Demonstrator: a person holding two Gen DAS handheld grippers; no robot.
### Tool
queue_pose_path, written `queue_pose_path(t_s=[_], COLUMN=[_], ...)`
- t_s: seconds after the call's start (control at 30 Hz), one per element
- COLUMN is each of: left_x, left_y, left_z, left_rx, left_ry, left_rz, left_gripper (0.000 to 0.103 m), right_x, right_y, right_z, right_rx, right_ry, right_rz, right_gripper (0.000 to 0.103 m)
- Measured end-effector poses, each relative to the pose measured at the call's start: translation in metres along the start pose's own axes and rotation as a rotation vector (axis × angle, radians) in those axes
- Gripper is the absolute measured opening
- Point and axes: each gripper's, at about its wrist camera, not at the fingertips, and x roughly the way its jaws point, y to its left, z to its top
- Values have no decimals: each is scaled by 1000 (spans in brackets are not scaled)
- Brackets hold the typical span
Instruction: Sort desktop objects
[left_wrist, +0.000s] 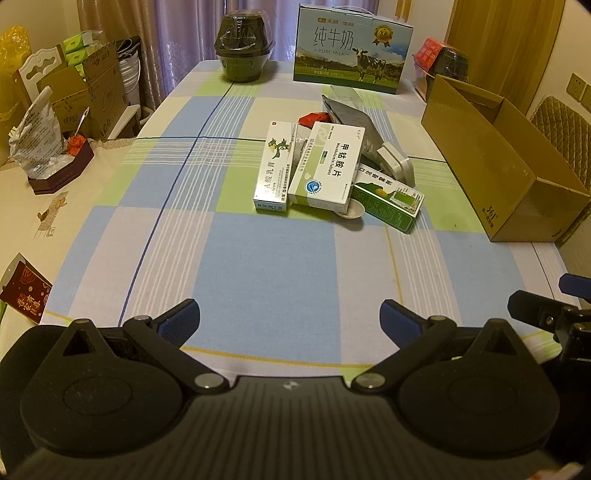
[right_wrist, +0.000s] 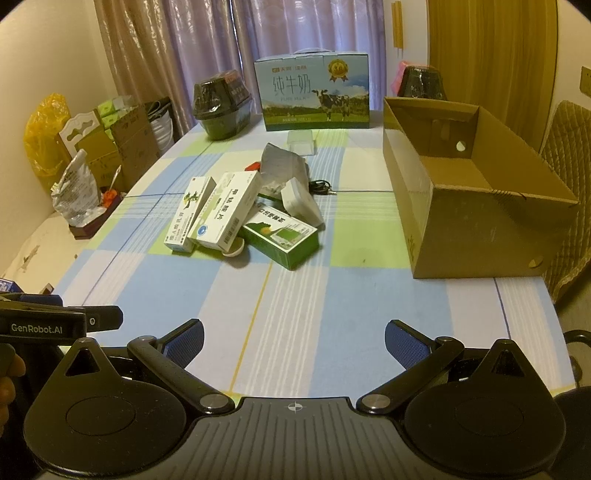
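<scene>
Tablecloth (right_wrist: 295, 295); only right view shows black cable (right_wrist: 320, 185)

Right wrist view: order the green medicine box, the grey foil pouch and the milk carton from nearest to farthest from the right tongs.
1. Green medicine box: nearest, front right of the pile, ahead of the right tongs.
2. Grey foil pouch: behind the pile, mid-table.
3. Milk carton: farthest, upright at the table's far edge by the curtain.
</scene>
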Motion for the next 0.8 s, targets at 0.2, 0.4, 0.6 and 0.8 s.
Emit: queue_pose_path(t_s=[0.2,0.4,0.6,0.8], left_x=[0,0,0,0], left_y=[0,-1,-1,-3], left_z=[0,-1,-1,-2], left_rx=[-7,-11,-13,-18], left_ry=[1,0,2,5], left_rz=[6,8,9,10], left_gripper=[102,102,102,102], right_x=[0,1,2,5], right_y=[-1,-1,-1,-1], right_z=[0,0,0,0], right_rx=[3,5,6,10], right_ry=[4,8,10,17], right_rz=[1,3,3,5], right_gripper=[101,101,101,101])
